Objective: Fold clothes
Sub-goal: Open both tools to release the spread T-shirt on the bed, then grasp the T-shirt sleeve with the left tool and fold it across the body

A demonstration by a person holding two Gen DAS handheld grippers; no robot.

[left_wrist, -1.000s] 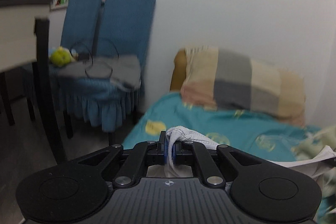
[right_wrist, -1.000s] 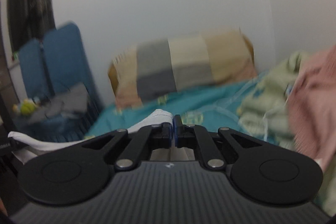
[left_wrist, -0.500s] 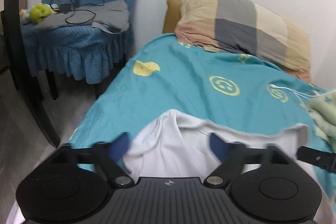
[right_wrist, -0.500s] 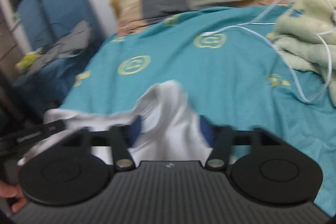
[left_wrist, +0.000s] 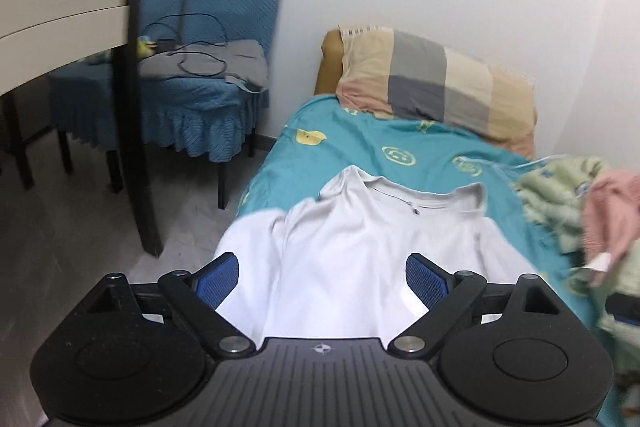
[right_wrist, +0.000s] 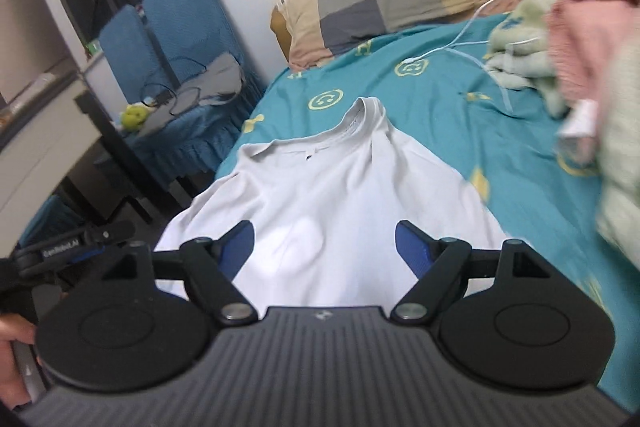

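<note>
T-shirt (left_wrist: 360, 247), white, lies spread on the teal bedsheet (left_wrist: 420, 151) directly ahead of both tools, its collar pointing away toward the checked pillow (left_wrist: 436, 83) at the far end. The left gripper (left_wrist: 322, 281) has its blue pads spread wide with nothing between them, hanging over the shirt's lower part; the right gripper (right_wrist: 325, 253) is likewise spread wide and empty above the same cloth.

Only the left wrist view shows the dark table leg (left_wrist: 136, 131) and the pale tabletop to the tool's left, with bare floor between them and the bed. Only the right wrist view shows a yellow-green toy (right_wrist: 135, 117) on the blue chair (right_wrist: 176, 39), the other tool's black body at its far left, and a bit of a hand at the frame's lower left edge.

To the left of the left gripper the shirt's sleeve reaches the bed's edge. To the right of the right gripper, a heap of green and pink clothes (right_wrist: 560, 39) crowds that side, and a white cable (right_wrist: 472, 31) trails over the sheet beyond the collar. Ahead of the collar the sheet lies open up to the pillow.
</note>
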